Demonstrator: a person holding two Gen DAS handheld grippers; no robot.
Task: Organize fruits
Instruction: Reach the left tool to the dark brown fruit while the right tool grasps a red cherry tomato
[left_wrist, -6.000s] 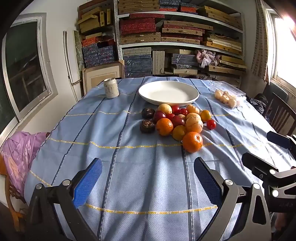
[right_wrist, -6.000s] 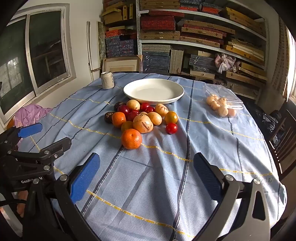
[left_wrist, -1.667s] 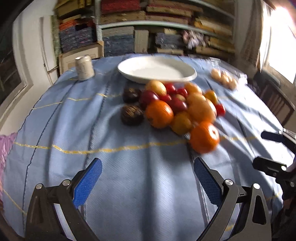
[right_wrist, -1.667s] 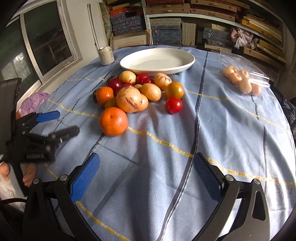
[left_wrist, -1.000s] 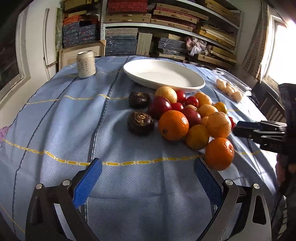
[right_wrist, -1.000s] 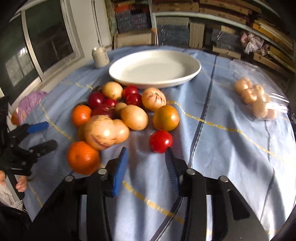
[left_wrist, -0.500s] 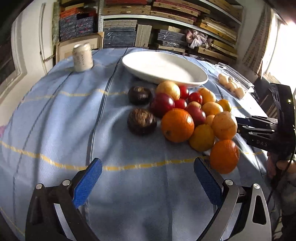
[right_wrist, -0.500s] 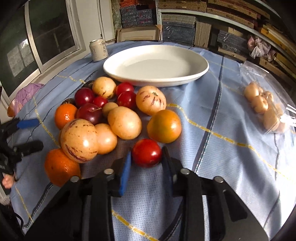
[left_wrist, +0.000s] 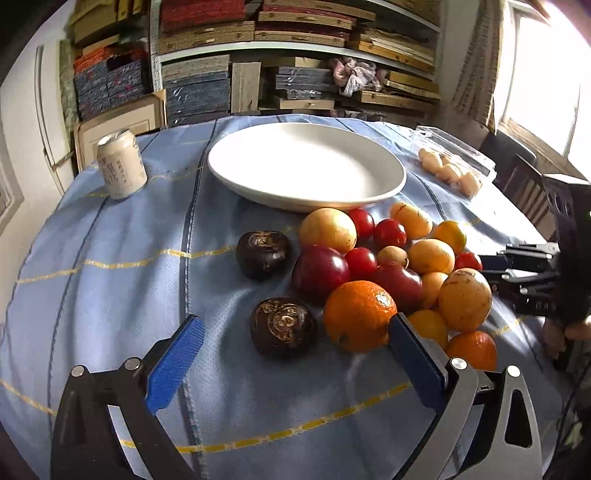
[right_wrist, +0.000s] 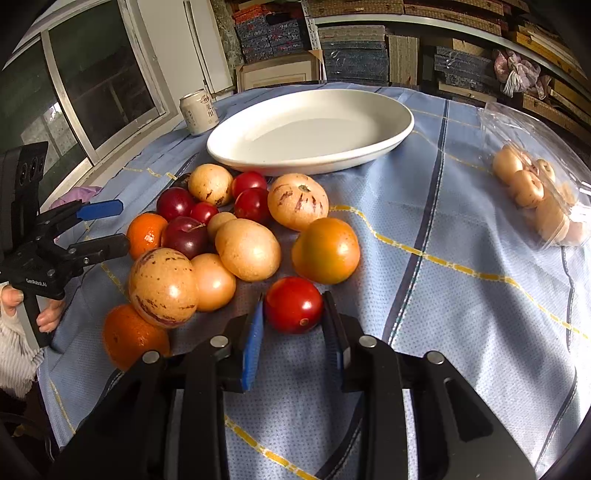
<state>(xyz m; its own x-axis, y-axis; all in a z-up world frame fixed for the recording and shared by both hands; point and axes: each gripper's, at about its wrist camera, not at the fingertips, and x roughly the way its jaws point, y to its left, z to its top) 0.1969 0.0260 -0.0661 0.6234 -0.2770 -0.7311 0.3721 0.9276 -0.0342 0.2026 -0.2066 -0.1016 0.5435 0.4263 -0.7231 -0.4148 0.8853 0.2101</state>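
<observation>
Two fingers (right_wrist: 334, 332) of your right gripper (right_wrist: 293, 325) pinch the red tomato (right_wrist: 293, 304) at the pile's near edge on the bench (right_wrist: 461, 314), while your left gripper (left_wrist: 291, 354) hangs wide open.

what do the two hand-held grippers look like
Both are black frames with silver bolts and blue finger pads. The left hand-held gripper carries white lettering on its body and a block with round holes; the hand holding it wears a ribbed white sleeve. The right hand-held gripper looks alike.
</observation>
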